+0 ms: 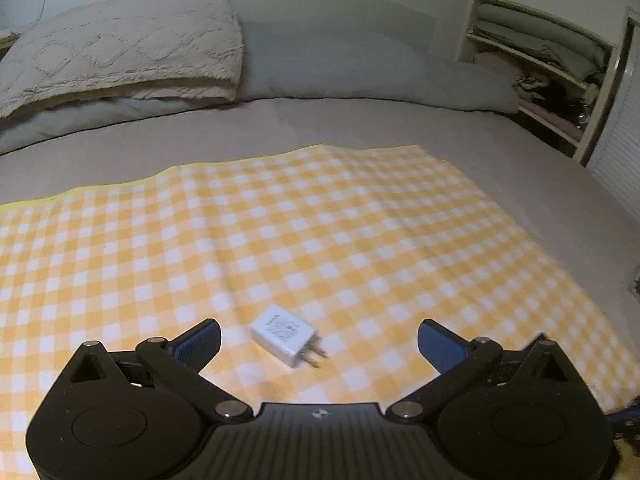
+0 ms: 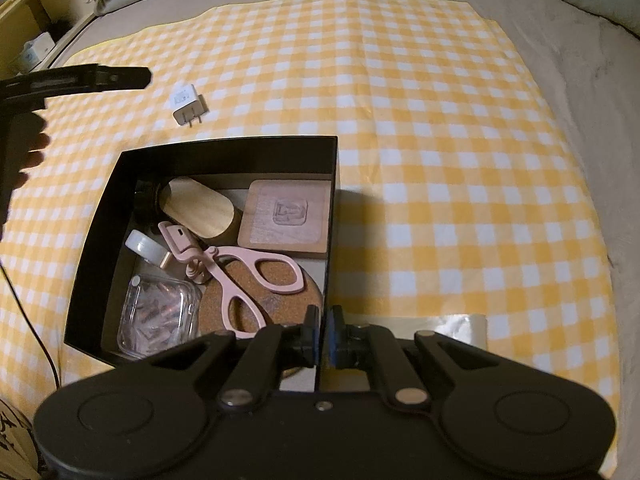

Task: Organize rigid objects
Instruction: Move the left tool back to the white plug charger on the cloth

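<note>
A white plug adapter (image 1: 286,334) lies on the yellow checked cloth (image 1: 320,220), between the wide-open fingers of my left gripper (image 1: 318,340), untouched. It also shows in the right wrist view (image 2: 186,103), beyond the black box (image 2: 92,240). My right gripper (image 2: 322,334) is shut on the box's right wall. The box holds pink scissors (image 2: 244,280), a wooden square (image 2: 286,216), a wooden oval piece (image 2: 198,208), a cork disc (image 2: 280,300), a clear case (image 2: 156,316) and a tape roll (image 2: 146,246).
The cloth lies on a grey bed (image 1: 360,120) with pillows (image 1: 120,48) at the head. A shelf of folded linen (image 1: 540,48) stands at the right. The left gripper's body (image 2: 72,80) and a cable (image 2: 36,332) show at the left of the right wrist view.
</note>
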